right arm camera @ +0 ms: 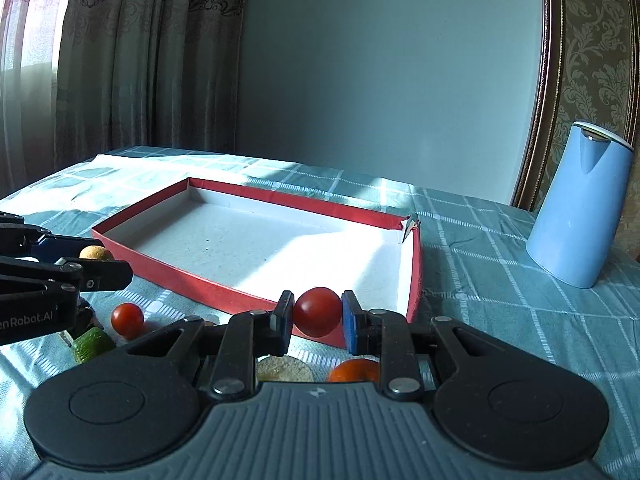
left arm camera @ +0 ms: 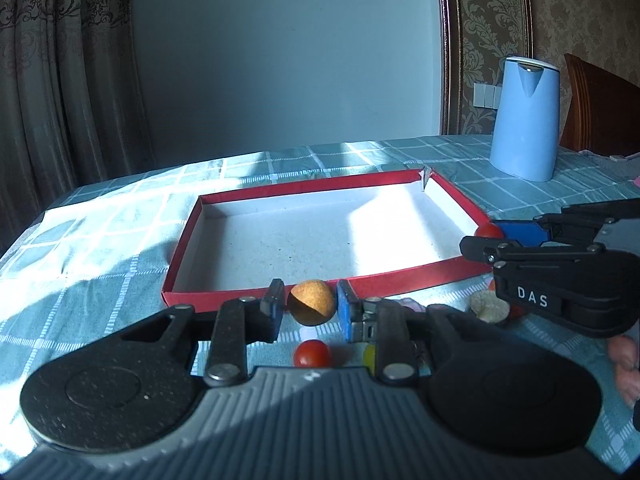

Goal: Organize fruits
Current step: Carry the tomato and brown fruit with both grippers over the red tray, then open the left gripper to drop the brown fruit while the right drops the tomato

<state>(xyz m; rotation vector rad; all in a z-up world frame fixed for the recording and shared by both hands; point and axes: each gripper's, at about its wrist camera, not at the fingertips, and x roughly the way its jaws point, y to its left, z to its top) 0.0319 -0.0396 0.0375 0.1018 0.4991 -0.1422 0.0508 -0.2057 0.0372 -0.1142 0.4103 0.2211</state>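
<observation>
My left gripper (left arm camera: 311,307) is shut on a round tan-brown fruit (left arm camera: 312,302) and holds it just in front of the near wall of a shallow red box (left arm camera: 408,278) with a white floor. My right gripper (right arm camera: 317,314) is shut on a red cherry tomato (right arm camera: 318,312) above the box's near right corner (right arm camera: 416,280). The right gripper also shows in the left wrist view (left arm camera: 486,236), the left gripper in the right wrist view (right arm camera: 102,262). Loose on the cloth: a red tomato (left arm camera: 312,354), a green piece (right arm camera: 93,344), a pale round slice (right arm camera: 284,369), an orange fruit (right arm camera: 354,371).
A light blue kettle (left arm camera: 524,120) stands at the back right on the green checked tablecloth (left arm camera: 100,240). A wooden chair back (left arm camera: 600,108) is behind it. Curtains hang at the left, a wall lies behind the table.
</observation>
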